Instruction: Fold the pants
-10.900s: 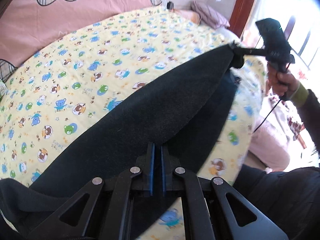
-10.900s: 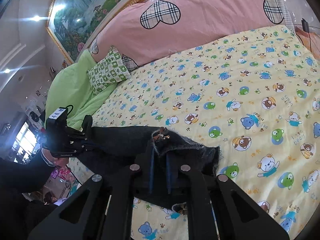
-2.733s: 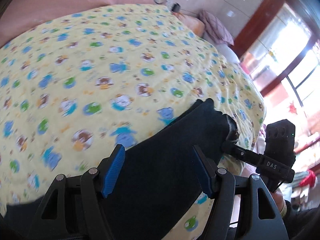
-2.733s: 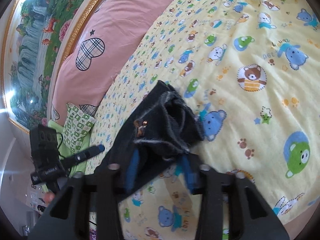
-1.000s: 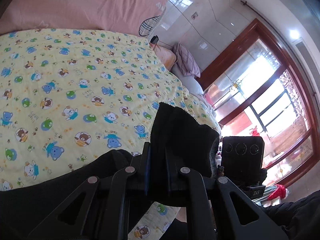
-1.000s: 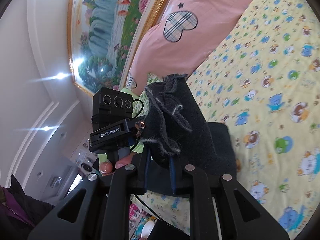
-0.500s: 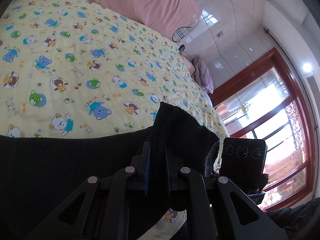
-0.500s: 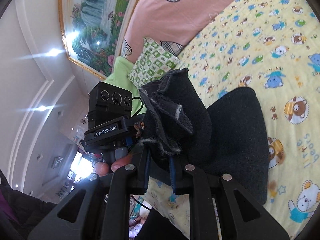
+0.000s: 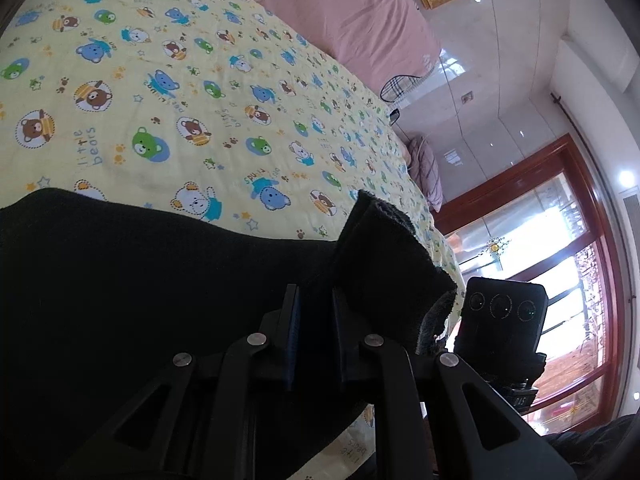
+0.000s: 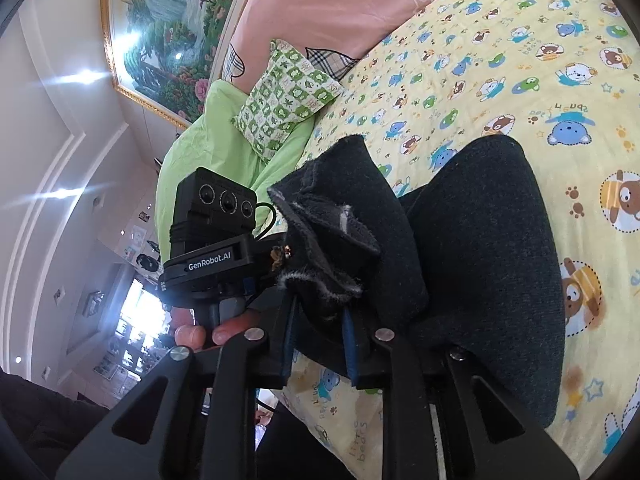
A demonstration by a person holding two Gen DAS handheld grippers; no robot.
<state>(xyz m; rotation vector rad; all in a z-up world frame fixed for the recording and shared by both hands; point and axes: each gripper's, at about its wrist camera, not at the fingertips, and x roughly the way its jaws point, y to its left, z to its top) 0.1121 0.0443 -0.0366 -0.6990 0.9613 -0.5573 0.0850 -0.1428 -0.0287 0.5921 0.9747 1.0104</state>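
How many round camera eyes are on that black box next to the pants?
3. They sit in a row across the face of the black camera box on the other gripper, right of the dark pants. More may be hidden elsewhere.

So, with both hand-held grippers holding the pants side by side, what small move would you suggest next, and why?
Probably carry both ends forward and lower them onto the pants lying on the bed sheet. The left hand-held gripper and right hand-held gripper are each shut on a bunched end, raised close together, so the fold looks ready to lay flat.
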